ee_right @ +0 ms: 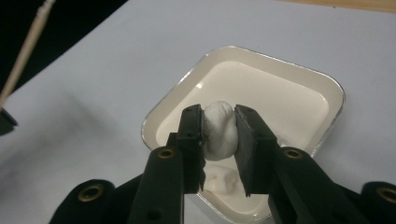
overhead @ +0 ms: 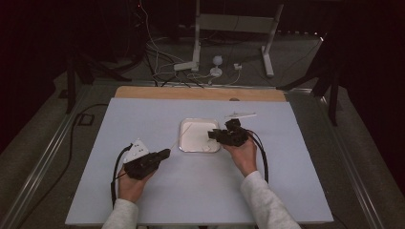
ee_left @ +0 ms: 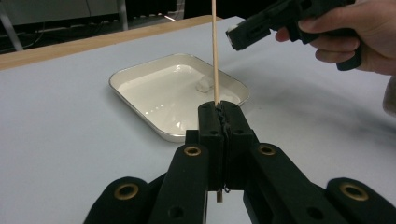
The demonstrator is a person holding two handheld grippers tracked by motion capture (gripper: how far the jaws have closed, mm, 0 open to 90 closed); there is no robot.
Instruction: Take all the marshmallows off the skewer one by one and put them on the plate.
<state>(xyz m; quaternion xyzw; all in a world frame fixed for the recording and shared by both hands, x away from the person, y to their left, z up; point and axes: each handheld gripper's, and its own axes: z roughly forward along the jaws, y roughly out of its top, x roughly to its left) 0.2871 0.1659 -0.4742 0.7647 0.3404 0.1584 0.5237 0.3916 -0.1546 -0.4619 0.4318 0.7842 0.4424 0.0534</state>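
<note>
A white square tray [overhead: 191, 138] lies in the middle of the table. Over its near right corner my right gripper [overhead: 211, 135] is shut on a soft white lump [ee_right: 219, 133], which bulges between the jaws. A second white lump [ee_right: 219, 181] lies in the tray [ee_right: 289, 74] just below it. Left of the tray, my left gripper [overhead: 165, 153] is shut on a thin wooden skewer [ee_left: 215, 51] that rises steeply from the jaws. In the left gripper view my left gripper [ee_left: 223, 109] points at the tray [ee_left: 140, 74], and the right gripper [ee_left: 243, 35] hovers at the top right.
Some thin white pieces [overhead: 241, 115] lie on the table behind the tray. A wooden strip [overhead: 200, 93] runs along the far edge. Cables and metal stand legs [overhead: 267, 47] cover the floor beyond. Bare white tabletop [overhead: 200, 191] spreads around both hands.
</note>
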